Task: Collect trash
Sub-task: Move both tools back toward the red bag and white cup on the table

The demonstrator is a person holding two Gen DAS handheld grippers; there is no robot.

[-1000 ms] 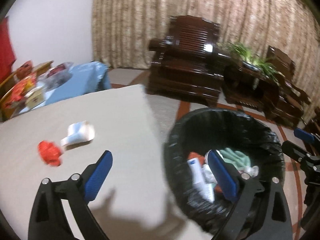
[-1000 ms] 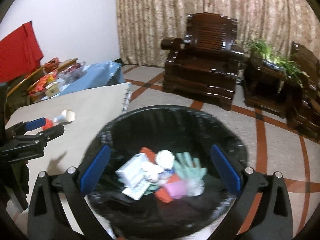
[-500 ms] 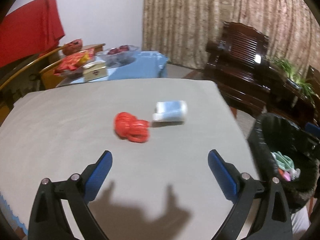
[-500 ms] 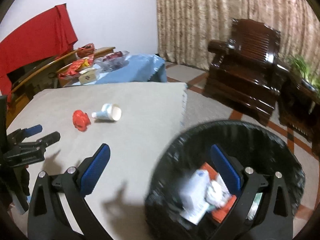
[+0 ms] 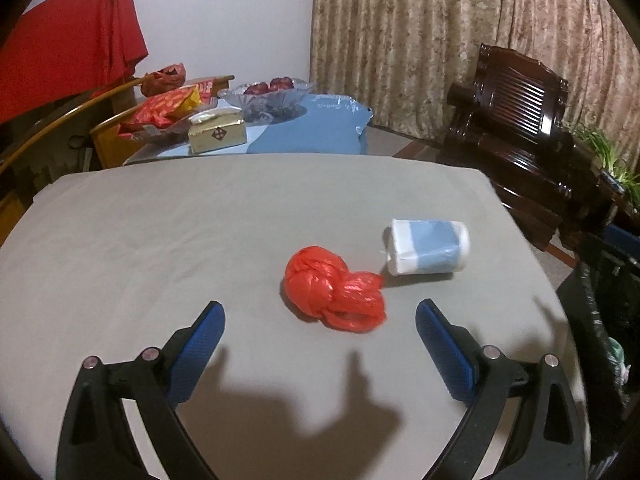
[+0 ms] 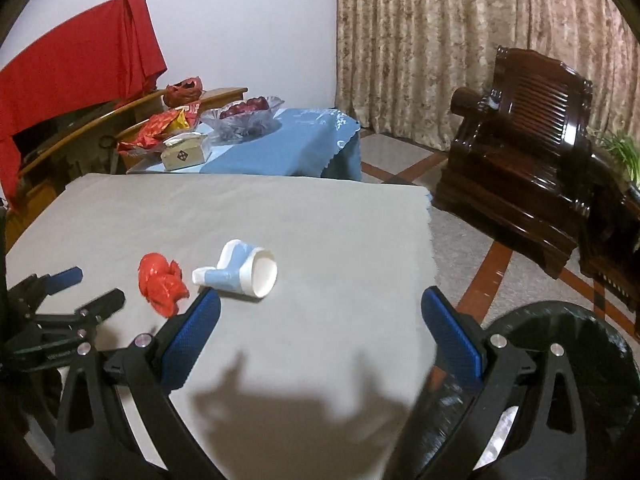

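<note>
A crumpled red plastic bag lies on the grey table, with a white and light-blue paper cup on its side just right of it. My left gripper is open and empty, hovering just short of the red bag. In the right wrist view the red bag and the cup lie ahead to the left. My right gripper is open and empty above the table's right part. The black-lined bin stands at the lower right, beside the table.
A blue-clothed side table behind holds a glass fruit bowl, a tissue box and snack packets. Dark wooden armchairs stand at the right on the tiled floor. A red cloth hangs at left.
Both grippers swung left, away from the bin and over the table. The left gripper moved closer to the red bag. Both stayed open and empty.
</note>
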